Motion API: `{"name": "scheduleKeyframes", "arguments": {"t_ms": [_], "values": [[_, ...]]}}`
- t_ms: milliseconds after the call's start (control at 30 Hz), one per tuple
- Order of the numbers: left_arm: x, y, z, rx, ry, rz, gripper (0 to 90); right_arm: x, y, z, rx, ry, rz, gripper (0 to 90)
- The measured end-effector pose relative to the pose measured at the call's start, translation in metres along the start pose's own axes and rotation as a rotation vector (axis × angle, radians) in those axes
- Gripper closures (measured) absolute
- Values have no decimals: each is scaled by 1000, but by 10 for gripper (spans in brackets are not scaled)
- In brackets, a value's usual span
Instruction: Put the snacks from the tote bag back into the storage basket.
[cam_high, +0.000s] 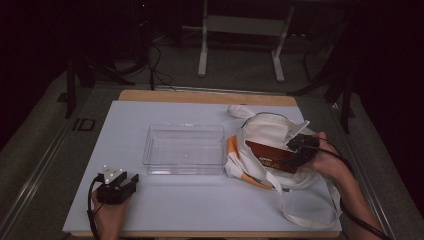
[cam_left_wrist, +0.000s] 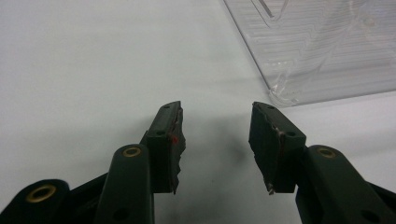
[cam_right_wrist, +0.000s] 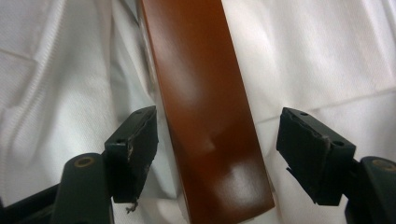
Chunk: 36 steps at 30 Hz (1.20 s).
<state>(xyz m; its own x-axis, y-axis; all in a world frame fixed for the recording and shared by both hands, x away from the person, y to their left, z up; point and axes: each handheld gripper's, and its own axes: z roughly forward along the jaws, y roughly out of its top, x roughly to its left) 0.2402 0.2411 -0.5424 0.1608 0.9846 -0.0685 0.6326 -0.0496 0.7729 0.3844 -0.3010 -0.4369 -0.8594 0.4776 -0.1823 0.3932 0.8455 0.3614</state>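
My right tool (cam_high: 299, 150) stands open astride the brown box (cam_high: 270, 156), pads not pressing it. The box lies in the white bag (cam_high: 270, 131) at the frame's right, its long axis running from left to right and slightly downward there. My left tool (cam_high: 121, 184) rests open, lower left on the bench (cam_high: 200, 205), near the clear bin (cam_high: 184, 149).

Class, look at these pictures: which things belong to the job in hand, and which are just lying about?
Part of the job:
- brown box, lying in the bag's mouth
- white tote bag
- right gripper, jaws open either side of the box

Lying about:
- clear plastic tub, nothing in it
- left gripper, open above the white table
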Motion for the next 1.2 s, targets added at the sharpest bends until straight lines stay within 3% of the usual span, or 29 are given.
{"name": "scheduleKeyframes", "arguments": {"t_ms": [467, 700, 800, 967, 1200], "values": [[0, 0, 0, -1, -1, -1, 545, -8, -4, 11, 62, 70, 4, 274], [0, 0, 0, -1, -1, -1, 544, -13, -8, 21, 131, 125, 6, 281], [0, 0, 0, 0, 0, 0, 544, -14, -9, 22, 135, 153, 8, 282], [0, 0, 0, 0, 0, 0, 544, -12, -8, 24, 188, 184, -8, 286], [0, 0, 0, 0, -1, 0, 542, -11, -3, 34, 273, 186, -25, 314]]}}
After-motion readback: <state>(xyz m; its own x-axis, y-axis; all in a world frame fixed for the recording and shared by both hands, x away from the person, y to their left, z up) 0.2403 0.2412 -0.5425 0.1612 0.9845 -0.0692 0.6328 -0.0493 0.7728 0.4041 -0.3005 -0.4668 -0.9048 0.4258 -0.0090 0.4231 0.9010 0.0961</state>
